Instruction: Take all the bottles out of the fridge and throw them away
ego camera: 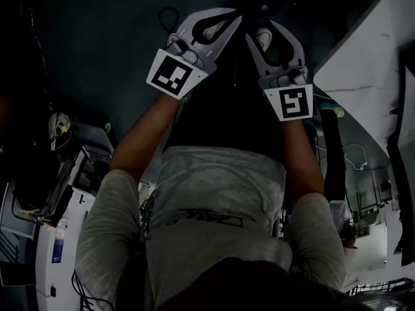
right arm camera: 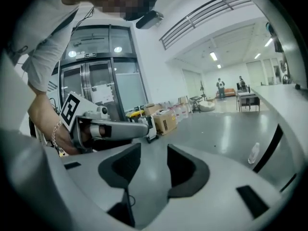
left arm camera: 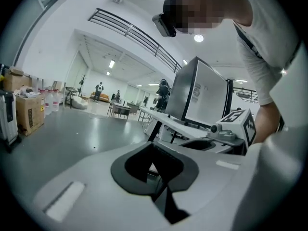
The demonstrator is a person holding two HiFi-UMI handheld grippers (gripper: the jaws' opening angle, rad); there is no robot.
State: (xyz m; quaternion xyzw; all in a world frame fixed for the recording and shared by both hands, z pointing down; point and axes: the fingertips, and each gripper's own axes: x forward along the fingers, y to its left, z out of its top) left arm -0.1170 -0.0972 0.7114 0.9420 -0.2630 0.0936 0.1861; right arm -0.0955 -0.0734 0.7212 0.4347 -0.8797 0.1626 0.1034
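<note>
Right gripper view shows a clear bottle [right arm camera: 253,153] on the grey floor [right arm camera: 216,124] at the lower right of the frame, well beyond the right gripper [right arm camera: 153,160], whose jaws stand apart with nothing between them. Left gripper view has the left gripper [left arm camera: 155,161] at lower centre, closed and empty. Right of centre, a steel cabinet [left arm camera: 199,97] stands on a white table [left arm camera: 163,119].

The fridge [left arm camera: 199,95] hides its inside; people [left arm camera: 99,88] far left of it are too small to make out.
</note>
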